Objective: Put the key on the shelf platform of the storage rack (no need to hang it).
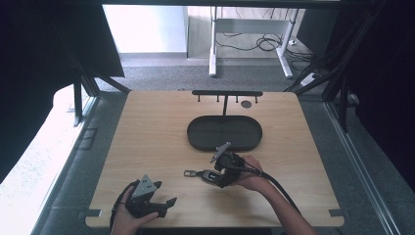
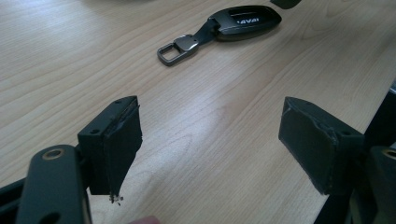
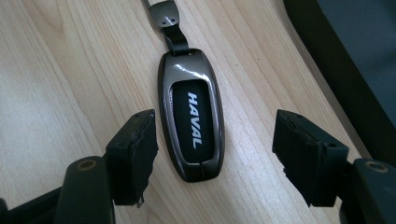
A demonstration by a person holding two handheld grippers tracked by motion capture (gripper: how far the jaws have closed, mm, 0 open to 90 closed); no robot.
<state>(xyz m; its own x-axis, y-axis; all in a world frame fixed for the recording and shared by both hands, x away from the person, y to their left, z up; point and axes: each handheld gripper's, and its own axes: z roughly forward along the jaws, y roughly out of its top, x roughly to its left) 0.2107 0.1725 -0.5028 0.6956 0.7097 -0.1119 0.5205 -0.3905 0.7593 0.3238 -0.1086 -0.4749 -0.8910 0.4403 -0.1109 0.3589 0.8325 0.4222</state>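
Right now the car key (image 3: 192,122) lies flat on the bench (image 1: 147,132), just in front of the black oval tray (image 1: 224,133). Right tool (image 3: 215,156) open, jaws straddling the key, pads not touching it. Left tool (image 2: 212,147) open, empty, near the bench's front edge, well apart from the key.

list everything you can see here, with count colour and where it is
car key fob: 1, dark grey and black with white HAVAL lettering, flat on the table between the right gripper's open jaws
key strap with metal loop: 1, black and grey, on the fob's end
oval tray: 1, black, table centre
hook rack: 1, black, far edge behind the tray
table: 1, light wood
left gripper: 1, black, near edge, open
right gripper: 1, black, over the fob, open
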